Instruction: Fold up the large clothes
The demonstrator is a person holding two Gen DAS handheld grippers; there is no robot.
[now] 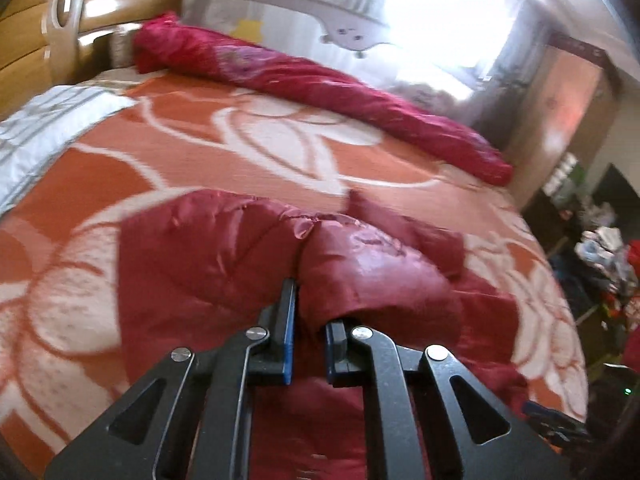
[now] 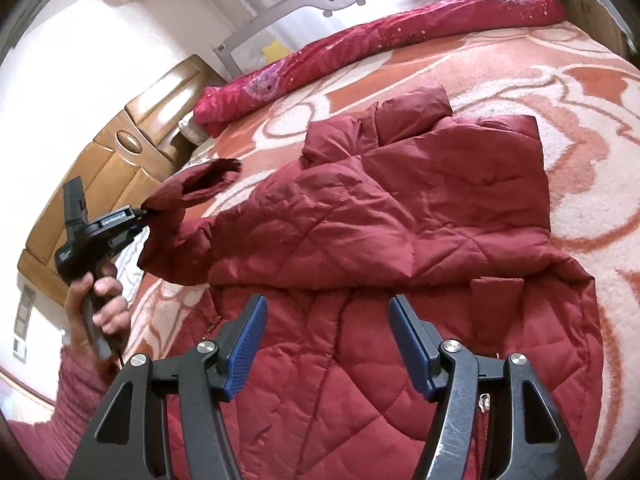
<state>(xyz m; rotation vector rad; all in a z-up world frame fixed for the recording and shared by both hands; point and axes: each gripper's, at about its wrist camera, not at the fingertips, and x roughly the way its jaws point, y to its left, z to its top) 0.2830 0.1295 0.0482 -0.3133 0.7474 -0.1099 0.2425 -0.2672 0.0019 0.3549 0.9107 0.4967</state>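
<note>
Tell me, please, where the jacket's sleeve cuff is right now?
In the right wrist view, the sleeve cuff sits far left, lifted off the blanket, clamped by the left gripper.

Left wrist view is soft w/ motion blur, esp. the orange blanket pattern and the room's right side. Window at top is totally blown out, pure white glare washing over the wall nearby. Daylight, pretty bright overall. Right wrist view is much sharper, quilting on the red jacket reads fine, white wall overexposed. Both have heavy fisheye bending + dark corners.
</note>
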